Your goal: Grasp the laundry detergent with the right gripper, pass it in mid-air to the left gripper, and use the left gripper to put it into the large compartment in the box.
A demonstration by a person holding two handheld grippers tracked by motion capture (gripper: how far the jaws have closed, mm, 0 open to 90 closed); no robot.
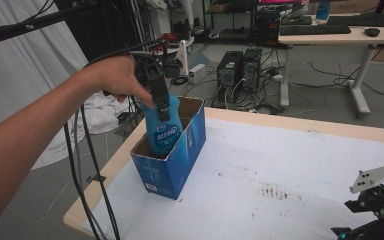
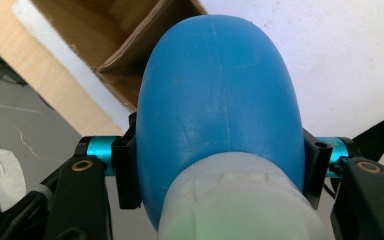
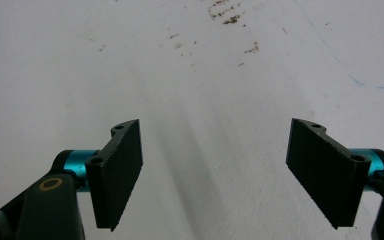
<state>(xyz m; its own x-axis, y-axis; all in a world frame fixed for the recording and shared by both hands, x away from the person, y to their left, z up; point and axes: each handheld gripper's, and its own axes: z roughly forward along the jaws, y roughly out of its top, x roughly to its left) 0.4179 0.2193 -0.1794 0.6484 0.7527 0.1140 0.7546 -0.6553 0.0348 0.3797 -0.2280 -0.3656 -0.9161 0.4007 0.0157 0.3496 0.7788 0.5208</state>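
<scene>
Tabletop (image 1: 290, 165), white cover w/ brown specks near 5 o'clock. Open blue cardboard box (image 1: 172, 167) at tabletop's 9 o'clock edge. Blue bottle (image 1: 162, 127) upright, lower half inside box, pale cap end up. Left tongs (image 1: 160, 107) clamped on bottle's neck end. Right tongs (image 3: 215, 175) at 4 o'clock, wide apart, nothing between, above bare cover.
</scene>
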